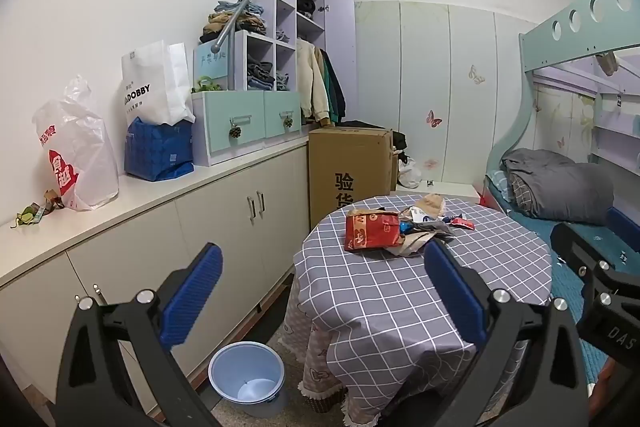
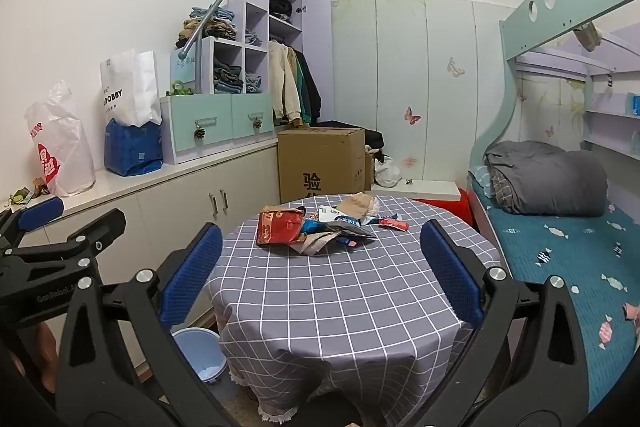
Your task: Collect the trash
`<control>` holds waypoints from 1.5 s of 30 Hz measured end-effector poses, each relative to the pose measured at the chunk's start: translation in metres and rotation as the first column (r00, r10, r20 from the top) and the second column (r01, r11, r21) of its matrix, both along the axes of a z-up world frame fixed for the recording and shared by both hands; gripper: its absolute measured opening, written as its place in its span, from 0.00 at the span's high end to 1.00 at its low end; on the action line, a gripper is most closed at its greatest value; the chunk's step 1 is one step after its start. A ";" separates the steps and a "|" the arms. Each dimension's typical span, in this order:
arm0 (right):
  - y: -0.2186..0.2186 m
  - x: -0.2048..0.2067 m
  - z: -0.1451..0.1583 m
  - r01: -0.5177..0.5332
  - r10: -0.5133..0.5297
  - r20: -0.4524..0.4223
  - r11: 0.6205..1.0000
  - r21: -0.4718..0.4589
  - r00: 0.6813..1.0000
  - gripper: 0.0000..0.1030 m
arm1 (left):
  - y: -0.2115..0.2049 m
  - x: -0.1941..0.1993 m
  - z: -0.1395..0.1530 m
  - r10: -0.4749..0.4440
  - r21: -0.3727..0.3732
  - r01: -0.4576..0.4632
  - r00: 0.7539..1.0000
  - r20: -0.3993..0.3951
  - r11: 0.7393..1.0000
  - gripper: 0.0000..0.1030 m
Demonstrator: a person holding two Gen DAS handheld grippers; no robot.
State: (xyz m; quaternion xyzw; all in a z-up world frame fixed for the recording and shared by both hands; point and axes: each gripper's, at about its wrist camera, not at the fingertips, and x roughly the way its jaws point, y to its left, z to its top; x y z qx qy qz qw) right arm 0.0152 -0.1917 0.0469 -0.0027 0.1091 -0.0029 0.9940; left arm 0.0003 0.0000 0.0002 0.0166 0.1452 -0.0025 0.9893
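A pile of wrappers lies on the round table (image 1: 400, 291) (image 2: 340, 287) with the grey checked cloth: a red packet (image 1: 370, 229) (image 2: 280, 227), brown paper (image 1: 414, 245), blue and white wrappers (image 2: 340, 219) and a small red wrapper (image 2: 394, 224). A light blue bin (image 1: 246, 377) (image 2: 200, 355) stands on the floor left of the table. My left gripper (image 1: 322, 291) is open, short of the pile, with nothing between its blue pads. My right gripper (image 2: 320, 279) is open over the table's near side, also with nothing in it. Each gripper shows at the edge of the other's view.
A long white cabinet (image 1: 160, 227) runs along the left wall with plastic bags (image 1: 76, 151), a blue bag (image 1: 158, 151) and drawer units on it. A cardboard box (image 1: 350, 171) stands behind the table. A bunk bed (image 2: 560, 227) with a grey quilt is on the right.
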 end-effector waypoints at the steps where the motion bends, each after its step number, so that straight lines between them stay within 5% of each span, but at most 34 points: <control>1: 0.000 0.002 0.000 0.001 -0.001 0.000 1.000 0.000 1.000 0.06 | 0.000 0.000 0.000 -0.001 -0.001 0.001 1.000 0.000 1.000 0.04; 45: 0.001 0.004 -0.007 -0.005 0.005 -0.020 1.000 0.006 1.000 0.06 | -0.003 0.005 -0.009 -0.007 -0.005 0.007 1.000 -0.015 1.000 0.04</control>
